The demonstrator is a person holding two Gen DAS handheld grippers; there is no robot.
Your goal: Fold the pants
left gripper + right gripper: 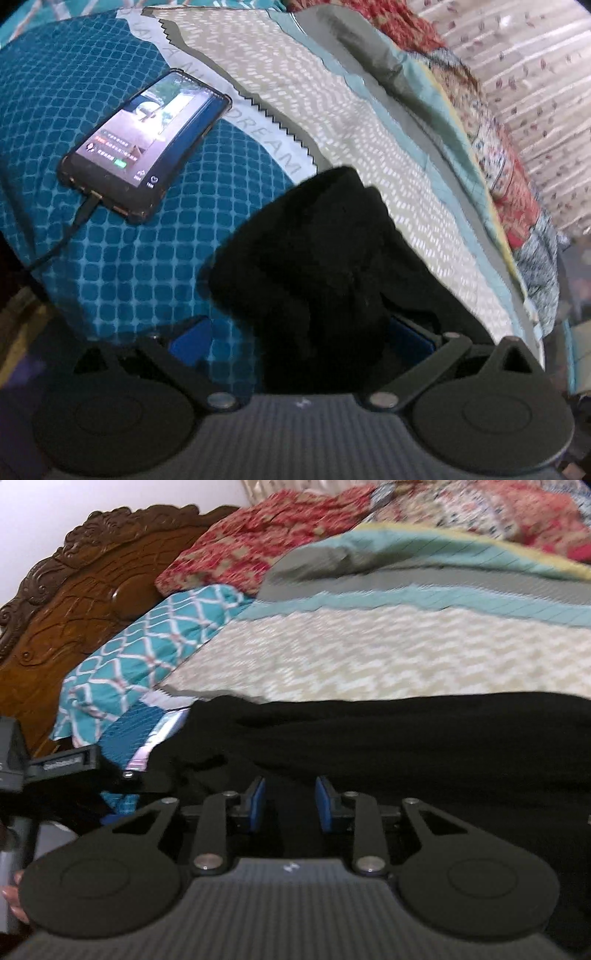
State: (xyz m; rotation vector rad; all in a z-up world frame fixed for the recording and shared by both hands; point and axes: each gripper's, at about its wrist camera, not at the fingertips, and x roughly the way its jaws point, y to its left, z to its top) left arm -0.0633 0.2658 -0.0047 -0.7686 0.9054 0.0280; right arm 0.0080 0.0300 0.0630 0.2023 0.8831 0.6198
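Black pants (317, 266) are seen bunched between the spread fingers of the left gripper (295, 339) on the bed.

In the left wrist view, the blue pads (188, 341) are set wide apart, with a fold of the pants lying between them; whether the fabric is pinched cannot be told. In the right wrist view, the right gripper (289, 800) is held partly open, its blue pads (258, 797) apart with a clear gap, just over the dark cloth and not clamped on it. The pants are spread across the patterned bedspread (369, 653), near a phone (147, 144) lying on the teal checked cover (129, 266).
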